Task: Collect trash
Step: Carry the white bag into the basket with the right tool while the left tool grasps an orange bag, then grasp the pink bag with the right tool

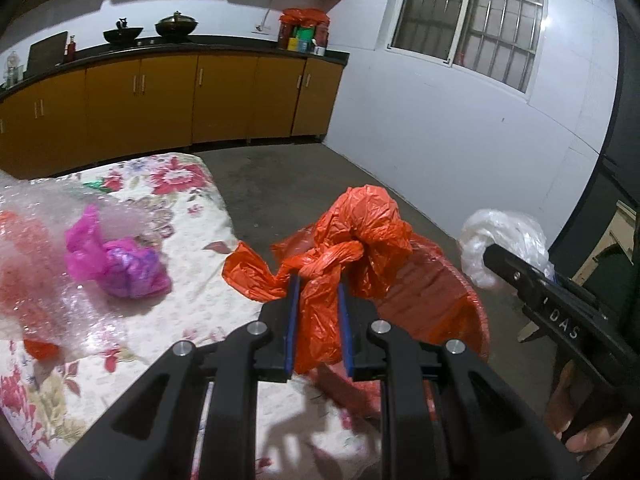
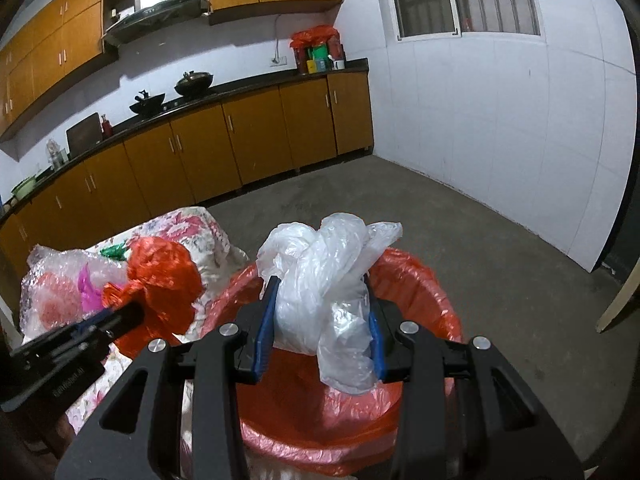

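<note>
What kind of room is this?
A home kitchen, most likely. Orange cabinets run under a dark counter, two woks sit on the cooktop, and a range hood hangs above.

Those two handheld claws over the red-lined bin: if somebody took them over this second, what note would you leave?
Left gripper: jaws shut on a knotted orange plastic bag, at the bin's edge.
Right gripper: jaws shut on a crumpled white plastic bag, above the bin lined with red plastic.
Done: both bags picked up.
Left: drop both in; then the crumpled magenta plastic bag and clear bubble wrap on the floral cloth.
</note>
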Demonstrator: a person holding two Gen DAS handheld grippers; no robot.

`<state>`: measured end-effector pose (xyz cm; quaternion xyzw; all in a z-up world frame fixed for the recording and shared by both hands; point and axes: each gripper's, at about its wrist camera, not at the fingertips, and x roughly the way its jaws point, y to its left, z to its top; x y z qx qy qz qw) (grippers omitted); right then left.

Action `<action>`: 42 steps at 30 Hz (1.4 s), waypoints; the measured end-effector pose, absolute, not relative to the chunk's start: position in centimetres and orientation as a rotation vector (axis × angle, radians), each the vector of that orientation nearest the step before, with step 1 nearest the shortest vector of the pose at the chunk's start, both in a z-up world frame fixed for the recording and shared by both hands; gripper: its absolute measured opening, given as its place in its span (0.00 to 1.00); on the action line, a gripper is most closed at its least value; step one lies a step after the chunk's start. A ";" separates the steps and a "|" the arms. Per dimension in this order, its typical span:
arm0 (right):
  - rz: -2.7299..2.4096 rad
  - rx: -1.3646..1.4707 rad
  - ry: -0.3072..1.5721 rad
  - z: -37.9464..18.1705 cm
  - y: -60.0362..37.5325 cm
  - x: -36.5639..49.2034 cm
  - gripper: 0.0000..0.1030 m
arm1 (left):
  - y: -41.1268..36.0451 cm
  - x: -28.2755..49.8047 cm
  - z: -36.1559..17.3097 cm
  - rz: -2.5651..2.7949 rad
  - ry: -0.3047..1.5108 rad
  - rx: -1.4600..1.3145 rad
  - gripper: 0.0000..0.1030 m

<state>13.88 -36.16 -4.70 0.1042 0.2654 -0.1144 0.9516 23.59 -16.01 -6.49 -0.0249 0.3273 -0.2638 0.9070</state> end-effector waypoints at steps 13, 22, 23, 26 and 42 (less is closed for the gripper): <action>-0.242 0.246 0.494 -4.1 -38.1 14.7 0.67 | -18.3 24.5 -8.4 -0.592 0.726 -0.056 0.40; -0.275 0.219 0.473 -4.1 -38.0 13.8 0.86 | -14.0 23.6 -8.8 -0.406 0.691 -0.016 0.73; -0.280 0.206 0.466 -4.0 -37.6 13.6 0.89 | -13.3 23.4 -8.7 -0.373 0.677 -0.004 0.76; -0.284 0.166 0.457 -4.3 -36.5 13.5 0.92 | -10.9 22.5 -8.4 -0.293 0.638 0.025 0.81; -0.008 0.072 0.515 -5.8 -25.0 17.6 0.93 | 2.4 20.9 -8.3 0.066 0.580 0.025 0.87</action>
